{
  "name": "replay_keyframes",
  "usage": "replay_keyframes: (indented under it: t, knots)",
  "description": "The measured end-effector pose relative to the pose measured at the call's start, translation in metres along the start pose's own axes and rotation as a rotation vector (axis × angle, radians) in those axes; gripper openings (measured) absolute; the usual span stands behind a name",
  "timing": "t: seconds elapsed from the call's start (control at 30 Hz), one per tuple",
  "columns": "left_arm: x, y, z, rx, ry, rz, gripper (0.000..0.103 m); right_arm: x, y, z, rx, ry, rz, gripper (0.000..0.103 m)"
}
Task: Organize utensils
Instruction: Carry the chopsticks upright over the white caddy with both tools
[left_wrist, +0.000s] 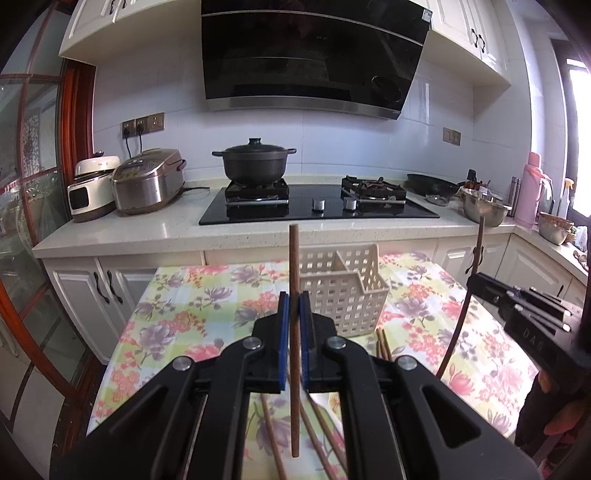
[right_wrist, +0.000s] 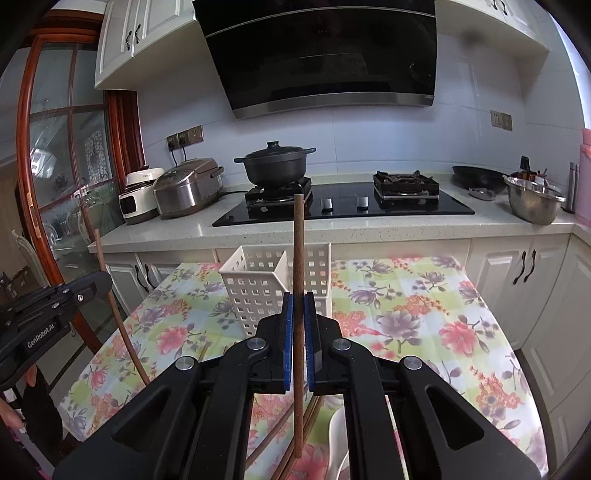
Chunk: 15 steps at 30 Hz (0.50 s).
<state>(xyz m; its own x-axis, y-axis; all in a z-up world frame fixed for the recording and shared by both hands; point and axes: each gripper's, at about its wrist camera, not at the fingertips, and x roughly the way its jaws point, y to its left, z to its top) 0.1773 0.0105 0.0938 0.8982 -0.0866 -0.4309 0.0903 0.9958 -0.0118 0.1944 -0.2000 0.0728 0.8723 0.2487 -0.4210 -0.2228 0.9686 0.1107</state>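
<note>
My left gripper (left_wrist: 294, 306) is shut on a brown wooden chopstick (left_wrist: 294, 258) held upright above the flowered table. My right gripper (right_wrist: 298, 310) is shut on another upright brown chopstick (right_wrist: 299, 240). A white perforated basket (left_wrist: 343, 291) with a divider stands on the table just beyond both grippers; it also shows in the right wrist view (right_wrist: 258, 280). Several loose chopsticks (left_wrist: 321, 435) lie on the cloth under my left gripper. The right gripper shows at the right edge of the left wrist view (left_wrist: 517, 302), the left gripper at the left edge of the right wrist view (right_wrist: 55, 306).
The flowered tablecloth (left_wrist: 192, 306) covers a table in front of a kitchen counter (left_wrist: 147, 229). A stove with a black pot (left_wrist: 255, 166), rice cookers (left_wrist: 147, 181), a steel bowl (right_wrist: 535, 201) and a pink flask (left_wrist: 532, 188) stand on the counter. A white spoon (right_wrist: 338, 443) lies under my right gripper.
</note>
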Motion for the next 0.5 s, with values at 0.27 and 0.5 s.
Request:
replay_keyframes:
  t: [0.27,0.5]
  knots:
    - [0.024,-0.004,0.048,-0.018,-0.011,-0.031,0.006,0.022,-0.009,0.033,0.02,-0.031,0.007,0.007]
    - [0.044,-0.008,0.111,-0.008,-0.056,-0.011,0.006,0.045,-0.01,0.077,0.002,-0.085,-0.006,0.007]
